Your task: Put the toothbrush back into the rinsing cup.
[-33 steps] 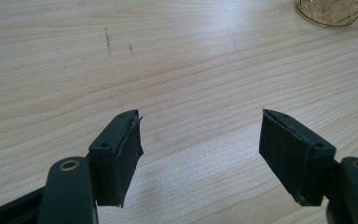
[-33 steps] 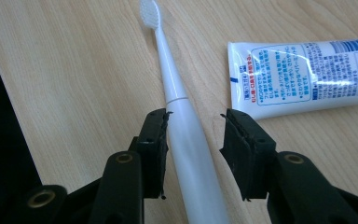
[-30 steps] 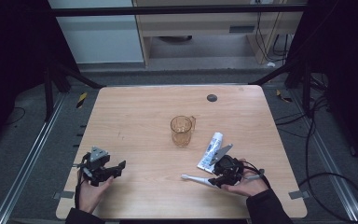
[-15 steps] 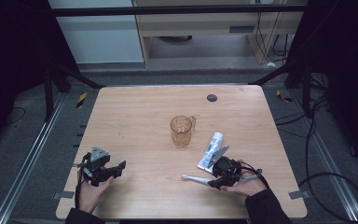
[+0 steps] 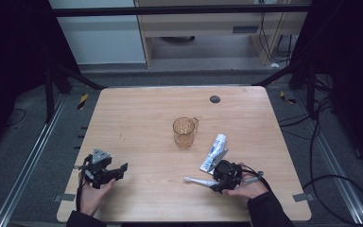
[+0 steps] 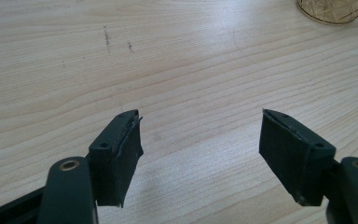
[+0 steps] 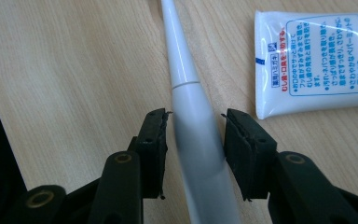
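Observation:
A white electric toothbrush lies on the wooden table near its front right. My right gripper straddles the toothbrush handle, jaws narrowly open with a thin gap on each side. A white toothpaste tube lies just behind it, and shows with blue and red print in the right gripper view. An amber glass mug stands upright at the table's middle. My left gripper rests at the front left, wide open over bare wood; the mug's base sits far ahead.
A small dark round disc is set in the table near the back edge. Metal frame rails run along both sides of the table, and cables lie on the floor at the right.
My right gripper has crept slightly left along the toothbrush handle. The left gripper, mug and toothpaste tube have stayed put.

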Available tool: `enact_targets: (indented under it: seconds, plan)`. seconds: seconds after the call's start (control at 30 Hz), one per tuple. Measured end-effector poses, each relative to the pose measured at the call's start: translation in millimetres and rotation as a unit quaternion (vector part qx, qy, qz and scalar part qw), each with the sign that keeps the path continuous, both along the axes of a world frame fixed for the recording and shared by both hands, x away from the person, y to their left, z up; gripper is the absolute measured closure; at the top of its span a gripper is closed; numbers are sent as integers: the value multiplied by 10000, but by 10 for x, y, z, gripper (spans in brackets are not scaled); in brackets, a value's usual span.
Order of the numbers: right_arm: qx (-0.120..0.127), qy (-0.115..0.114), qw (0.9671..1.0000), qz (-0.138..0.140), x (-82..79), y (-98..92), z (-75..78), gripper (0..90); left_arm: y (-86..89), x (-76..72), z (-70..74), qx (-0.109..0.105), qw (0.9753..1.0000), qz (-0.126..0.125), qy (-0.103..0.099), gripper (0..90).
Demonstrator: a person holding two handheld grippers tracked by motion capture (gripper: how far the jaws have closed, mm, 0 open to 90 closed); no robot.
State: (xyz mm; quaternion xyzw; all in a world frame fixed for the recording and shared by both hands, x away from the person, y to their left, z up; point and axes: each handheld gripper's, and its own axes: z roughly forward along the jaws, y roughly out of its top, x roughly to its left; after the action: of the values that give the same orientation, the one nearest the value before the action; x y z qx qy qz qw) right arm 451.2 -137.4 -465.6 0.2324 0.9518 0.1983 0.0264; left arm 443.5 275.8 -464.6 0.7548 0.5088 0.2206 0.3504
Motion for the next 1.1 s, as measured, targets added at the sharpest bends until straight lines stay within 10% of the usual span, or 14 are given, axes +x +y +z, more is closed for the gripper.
enact_targets:
  seconds: [1.1]
  plan:
    - [-266, 19, 9995, -167, 18, 51, -44, 669, -1, 6, -6, 10, 10000, 1, 22, 294]
